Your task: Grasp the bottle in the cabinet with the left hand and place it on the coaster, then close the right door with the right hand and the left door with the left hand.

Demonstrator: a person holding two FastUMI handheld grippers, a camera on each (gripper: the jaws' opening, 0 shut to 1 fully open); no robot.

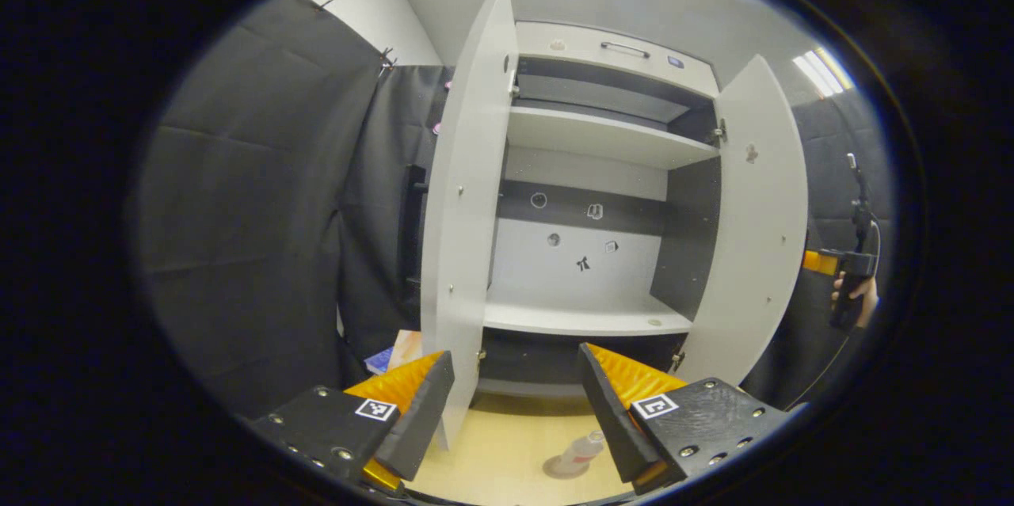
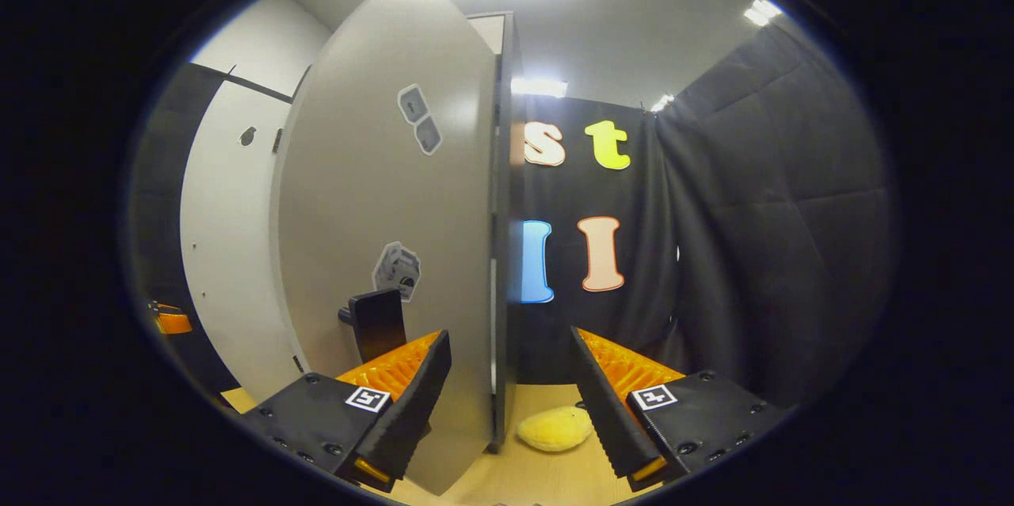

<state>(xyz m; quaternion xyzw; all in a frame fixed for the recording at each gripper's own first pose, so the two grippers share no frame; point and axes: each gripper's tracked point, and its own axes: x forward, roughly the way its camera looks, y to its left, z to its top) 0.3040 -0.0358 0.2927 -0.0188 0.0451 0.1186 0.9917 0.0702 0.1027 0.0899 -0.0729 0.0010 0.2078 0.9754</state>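
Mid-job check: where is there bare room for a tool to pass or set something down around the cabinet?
The lower shelf is bare between the left door and right door; the upper shelf is bare too. Tabletop is free left of the bottle on its coaster. Crowded: by the right door's outer edge, a yellow soft thing lies close.

Wedge-shaped, ribbed fingers on the left gripper are being carried by black blocks studded with screws and marked with square white tags. At lower centre, the right gripper is being shown built alike, its tags differing.
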